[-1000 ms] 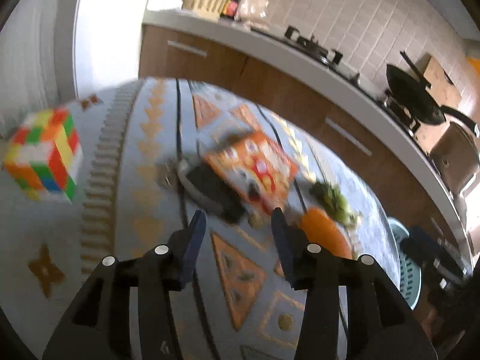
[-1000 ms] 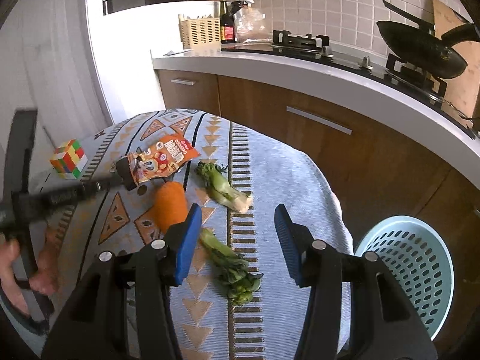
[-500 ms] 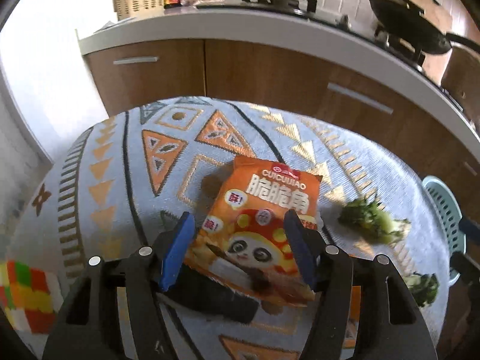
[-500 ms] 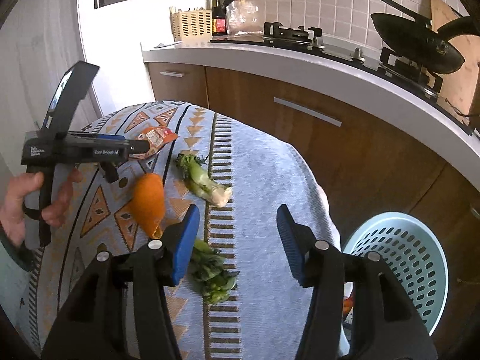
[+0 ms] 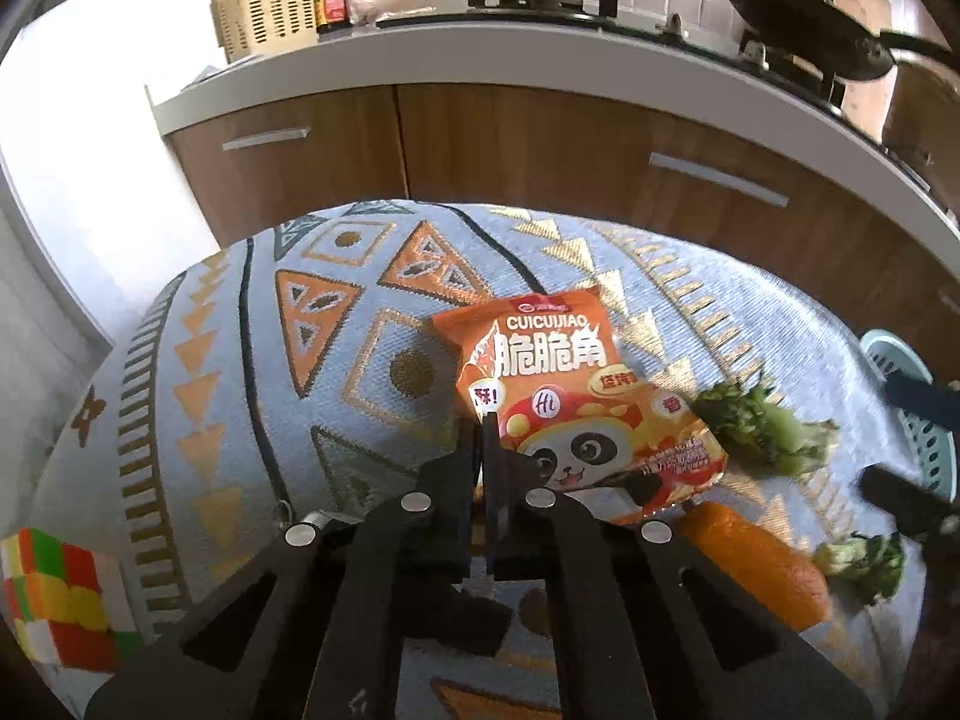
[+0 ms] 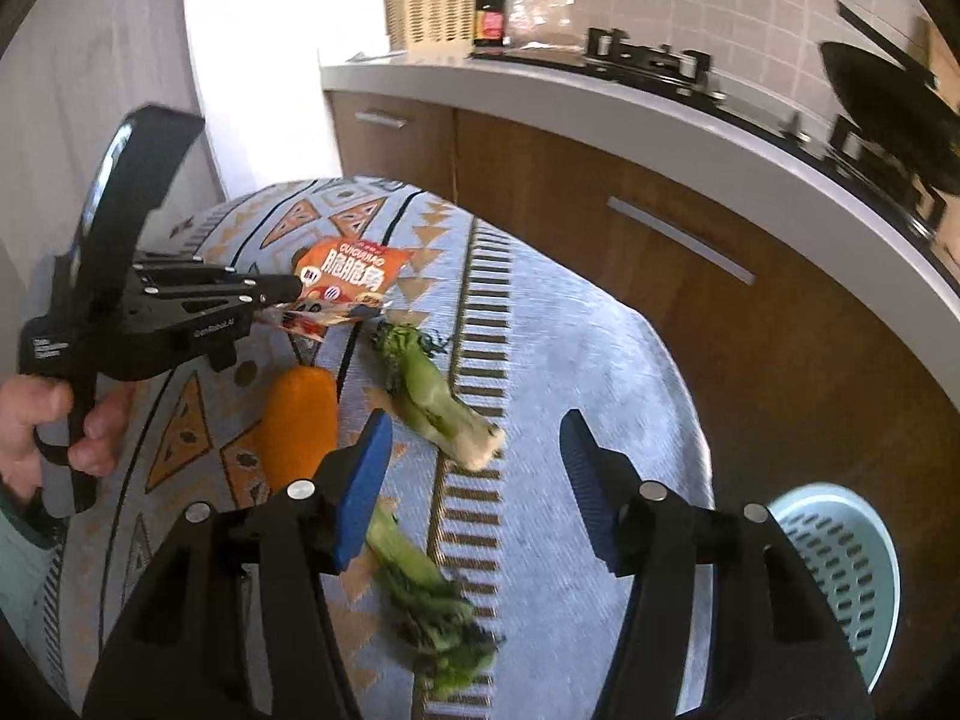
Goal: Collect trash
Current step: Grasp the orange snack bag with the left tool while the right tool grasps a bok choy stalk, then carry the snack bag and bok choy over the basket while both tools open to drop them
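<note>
Between its closed fingers, the left gripper (image 5: 482, 420) pinches the snack packet (image 5: 564, 396)'s edge; next likely calls for lifting toward the basket (image 6: 840, 546).

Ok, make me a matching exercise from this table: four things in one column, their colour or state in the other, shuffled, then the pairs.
Things:
1. snack packet
2. carrot
3. left gripper
4. right gripper

Colour or state:
A. open, nothing between its fingers
B. plain orange, lying on the tablecloth
C. shut on the edge of a bag
D. orange and red with a panda printed on it

Pairs: 1-D, 2-B, 3-C, 4-A
</note>
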The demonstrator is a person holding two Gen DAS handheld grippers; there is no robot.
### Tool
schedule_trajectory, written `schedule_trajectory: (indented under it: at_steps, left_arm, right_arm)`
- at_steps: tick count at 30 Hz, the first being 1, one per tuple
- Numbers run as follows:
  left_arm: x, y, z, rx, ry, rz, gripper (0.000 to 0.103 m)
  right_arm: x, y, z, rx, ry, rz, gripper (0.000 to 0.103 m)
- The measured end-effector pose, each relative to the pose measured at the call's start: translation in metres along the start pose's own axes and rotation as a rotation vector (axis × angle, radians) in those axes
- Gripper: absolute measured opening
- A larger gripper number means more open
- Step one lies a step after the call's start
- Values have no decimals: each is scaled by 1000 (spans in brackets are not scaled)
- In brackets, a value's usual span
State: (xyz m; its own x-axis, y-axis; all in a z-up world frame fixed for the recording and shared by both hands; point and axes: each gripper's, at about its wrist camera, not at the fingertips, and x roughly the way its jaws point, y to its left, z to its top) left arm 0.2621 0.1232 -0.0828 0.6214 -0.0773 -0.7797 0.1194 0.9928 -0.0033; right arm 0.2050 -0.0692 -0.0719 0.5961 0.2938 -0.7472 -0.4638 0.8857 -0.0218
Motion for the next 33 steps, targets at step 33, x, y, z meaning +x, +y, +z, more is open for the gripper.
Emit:
schedule_trajectory:
  at_steps: [33]
  left_arm:
    - [-149,-60,-17,-26,-334,-281,0]
  right_arm:
    - [-121,-44,-26,132,-203,-121,34]
